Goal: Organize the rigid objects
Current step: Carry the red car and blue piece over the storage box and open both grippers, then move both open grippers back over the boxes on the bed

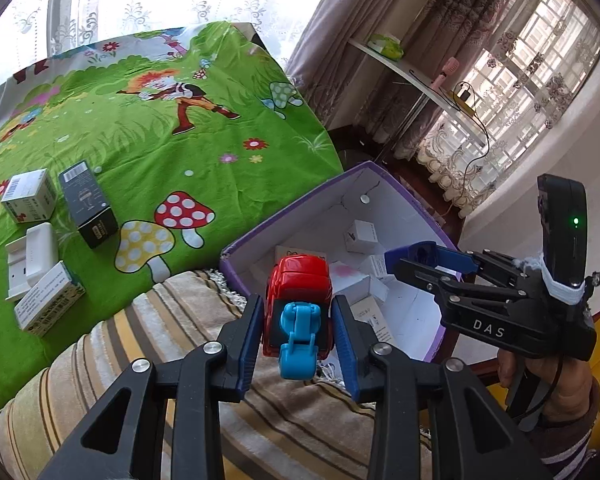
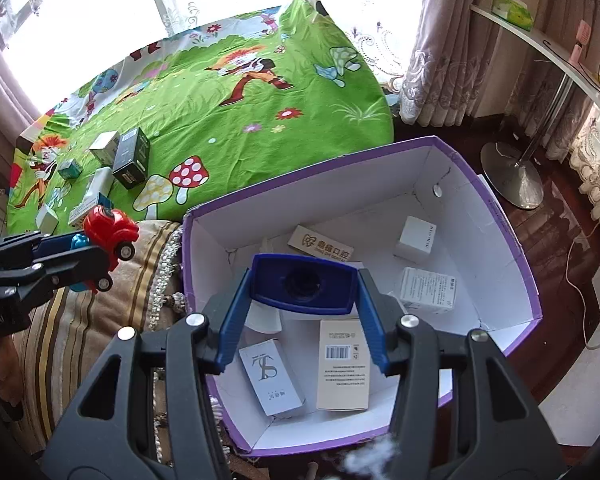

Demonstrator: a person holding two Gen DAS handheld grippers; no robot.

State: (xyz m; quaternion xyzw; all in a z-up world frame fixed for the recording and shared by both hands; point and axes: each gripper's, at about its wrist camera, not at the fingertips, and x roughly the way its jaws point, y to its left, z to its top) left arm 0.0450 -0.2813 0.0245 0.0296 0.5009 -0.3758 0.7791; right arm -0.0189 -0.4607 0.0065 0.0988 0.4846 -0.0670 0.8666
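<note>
A home is shown, most likely a bedroom or living room. Ahead of the fingers a children's cartoon sheet [image 1: 172,136] printed with mushrooms and flowers is spread out, and a striped blanket [image 1: 148,344] is laid beneath them. Lace curtains [image 2: 432,76] are hung at the barred windows beyond the fingertips, a white shelf [image 1: 412,76] is mounted to their right, and dark wooden flooring [image 2: 556,232] is seen.

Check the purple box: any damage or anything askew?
Yes. The purple box has a cracked white lining at its far corner, beside a round metal disc. The cartons inside, such as the barcode carton, lie at mixed angles. Nothing spilled.
</note>
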